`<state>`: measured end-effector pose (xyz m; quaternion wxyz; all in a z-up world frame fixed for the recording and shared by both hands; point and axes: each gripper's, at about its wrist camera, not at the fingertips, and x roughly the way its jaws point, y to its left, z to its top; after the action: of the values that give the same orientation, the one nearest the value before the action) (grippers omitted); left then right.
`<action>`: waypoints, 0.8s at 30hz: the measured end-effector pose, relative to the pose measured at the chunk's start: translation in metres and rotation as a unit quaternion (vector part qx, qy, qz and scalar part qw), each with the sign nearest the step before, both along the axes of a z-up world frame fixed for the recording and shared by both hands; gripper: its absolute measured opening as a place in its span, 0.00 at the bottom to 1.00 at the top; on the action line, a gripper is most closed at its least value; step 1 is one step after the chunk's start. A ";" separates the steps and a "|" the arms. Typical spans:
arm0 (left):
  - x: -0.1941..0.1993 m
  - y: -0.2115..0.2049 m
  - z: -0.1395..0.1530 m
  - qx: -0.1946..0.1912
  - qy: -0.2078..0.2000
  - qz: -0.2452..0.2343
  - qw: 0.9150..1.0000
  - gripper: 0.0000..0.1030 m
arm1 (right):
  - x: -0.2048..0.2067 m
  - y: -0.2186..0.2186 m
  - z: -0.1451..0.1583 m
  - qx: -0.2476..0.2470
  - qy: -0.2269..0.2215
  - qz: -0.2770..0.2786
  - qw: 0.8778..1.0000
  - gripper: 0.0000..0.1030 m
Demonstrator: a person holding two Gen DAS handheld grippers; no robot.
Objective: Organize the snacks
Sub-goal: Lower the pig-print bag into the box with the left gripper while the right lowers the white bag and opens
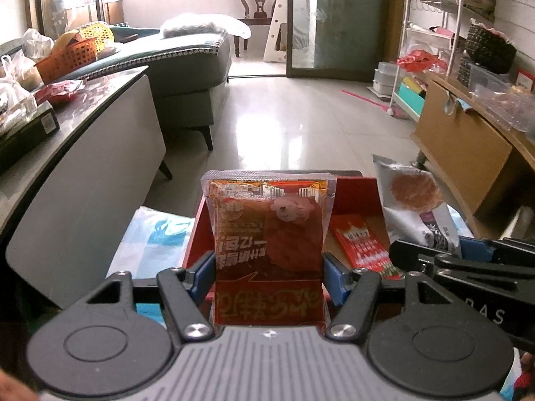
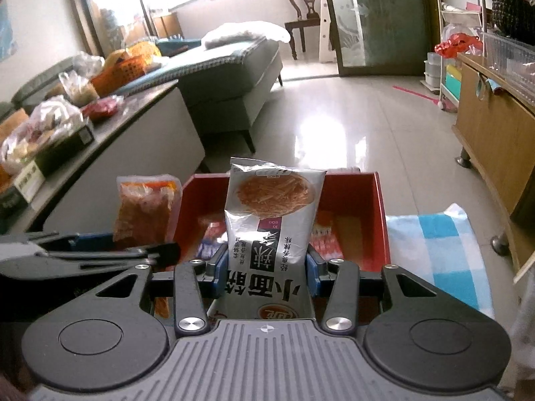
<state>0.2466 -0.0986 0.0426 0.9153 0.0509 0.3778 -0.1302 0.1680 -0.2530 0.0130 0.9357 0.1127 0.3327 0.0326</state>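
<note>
My left gripper [image 1: 269, 269] is shut on an orange-red snack packet [image 1: 269, 224] and holds it upright over a red box [image 1: 356, 193]. My right gripper [image 2: 265, 265] is shut on a silver noodle-snack packet [image 2: 271, 214] and holds it upright over the same red box [image 2: 347, 193]. Red snack packets [image 1: 362, 244] lie inside the box. In the left wrist view the silver packet [image 1: 414, 207] and right gripper show at the right. In the right wrist view the orange packet [image 2: 143, 210] and left gripper show at the left.
The box rests on a blue-and-white checked cloth [image 2: 438, 240]. A dark-topped table [image 1: 83, 107] with bagged snacks and an orange basket [image 1: 67, 56] stands at left, a sofa [image 1: 187, 63] behind. A wooden cabinet [image 1: 468, 140] and white rack [image 1: 431, 43] stand at right.
</note>
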 end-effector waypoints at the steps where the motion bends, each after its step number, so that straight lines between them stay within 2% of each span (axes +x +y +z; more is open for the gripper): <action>1: 0.005 -0.002 -0.001 0.001 -0.001 0.000 1.000 0.57 | 0.003 0.000 -0.001 -0.001 -0.003 -0.002 1.000 0.51; 7: 0.029 -0.023 -0.013 0.027 -0.012 -0.006 1.000 0.57 | 0.025 -0.018 -0.017 0.030 -0.012 -0.019 0.999 0.51; 13: 0.048 -0.032 -0.035 0.029 -0.002 0.001 1.000 0.57 | 0.041 -0.024 -0.034 0.013 -0.010 -0.032 0.999 0.50; 16: 0.056 -0.037 -0.047 0.047 0.004 0.005 0.999 0.57 | 0.050 -0.024 -0.045 0.018 -0.004 -0.034 0.999 0.50; 24: 0.067 -0.039 -0.087 0.066 0.047 0.014 0.997 0.58 | 0.064 -0.019 -0.078 0.017 0.037 -0.026 0.999 0.50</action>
<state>0.3138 -0.1380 -0.0443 0.8927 0.0996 0.4291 -0.0944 0.2322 -0.2717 -0.0645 0.9212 0.1378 0.3637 0.0098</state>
